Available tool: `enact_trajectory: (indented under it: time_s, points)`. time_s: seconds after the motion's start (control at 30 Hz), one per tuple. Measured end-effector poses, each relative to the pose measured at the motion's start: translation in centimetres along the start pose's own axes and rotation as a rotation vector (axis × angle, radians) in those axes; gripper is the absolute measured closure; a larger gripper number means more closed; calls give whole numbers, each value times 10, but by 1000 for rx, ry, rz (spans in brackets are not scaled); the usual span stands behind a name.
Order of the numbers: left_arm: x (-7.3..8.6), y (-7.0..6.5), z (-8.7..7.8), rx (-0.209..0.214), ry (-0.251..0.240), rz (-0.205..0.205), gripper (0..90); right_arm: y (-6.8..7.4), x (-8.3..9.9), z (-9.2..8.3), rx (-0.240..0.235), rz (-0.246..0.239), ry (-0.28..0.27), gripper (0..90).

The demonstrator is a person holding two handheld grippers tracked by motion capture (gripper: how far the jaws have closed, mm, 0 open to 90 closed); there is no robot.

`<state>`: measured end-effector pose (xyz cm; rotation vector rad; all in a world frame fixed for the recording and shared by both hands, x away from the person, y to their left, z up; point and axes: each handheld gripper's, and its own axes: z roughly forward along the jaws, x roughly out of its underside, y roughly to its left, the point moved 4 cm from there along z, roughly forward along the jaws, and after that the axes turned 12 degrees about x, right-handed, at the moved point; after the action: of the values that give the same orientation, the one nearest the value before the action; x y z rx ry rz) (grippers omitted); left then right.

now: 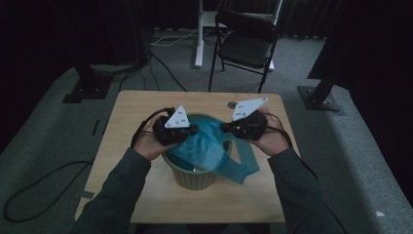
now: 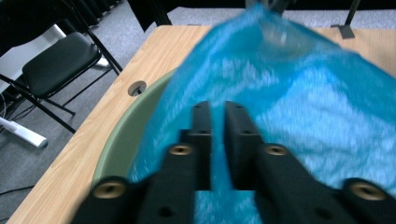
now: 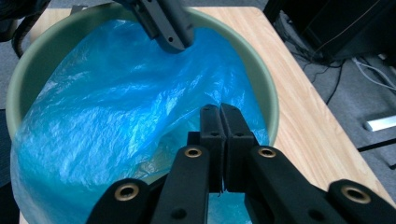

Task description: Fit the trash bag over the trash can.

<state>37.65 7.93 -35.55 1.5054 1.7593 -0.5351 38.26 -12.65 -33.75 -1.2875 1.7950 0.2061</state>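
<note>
One blue bag (image 1: pixel 208 146) lies half inside the green bin (image 1: pixel 195 178), its loose end spilling over the rim toward the right hand-held gripper (image 1: pixel 225 127), clamped on film. The left hand-held gripper (image 1: pixel 195 129), jaws narrow, pinches the opposite edge.

The high view is dim, with dark corners around the worktop (image 1: pixel 146 105). Both gripper views are brighter; the blue bag (image 2: pixel 299 93) looks blurred in the left one.
</note>
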Motion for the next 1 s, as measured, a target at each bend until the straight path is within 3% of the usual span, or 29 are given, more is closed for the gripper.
enact_trajectory:
  time_s: [0.2,0.33,0.43,0.47,0.5,0.6,0.67,0.77,1.0]
  points:
    - [-9,3,1,8,-32,-4,524,4,-1,7,-25,-15,4,895]
    - [-15,6,7,13,-20,-6,424,6,-3,8,-40,-19,3,895]
    - [-17,4,14,16,14,18,468,7,-4,9,-45,-25,1,896]
    - [-17,4,14,16,14,18,657,7,-4,9,-45,-25,1,896]
    - [-18,3,18,12,35,31,755,8,-5,8,-46,-30,-4,895]
    - [-16,2,17,7,38,32,868,7,-4,4,-33,-29,-3,848]
    - [-14,2,16,1,38,29,879,5,-3,0,-14,-19,-19,812]
    - [-12,3,14,-2,30,22,880,4,0,-7,-3,-3,-34,835]
    - [-8,6,9,-17,10,0,874,18,9,-7,-76,-18,-24,897]
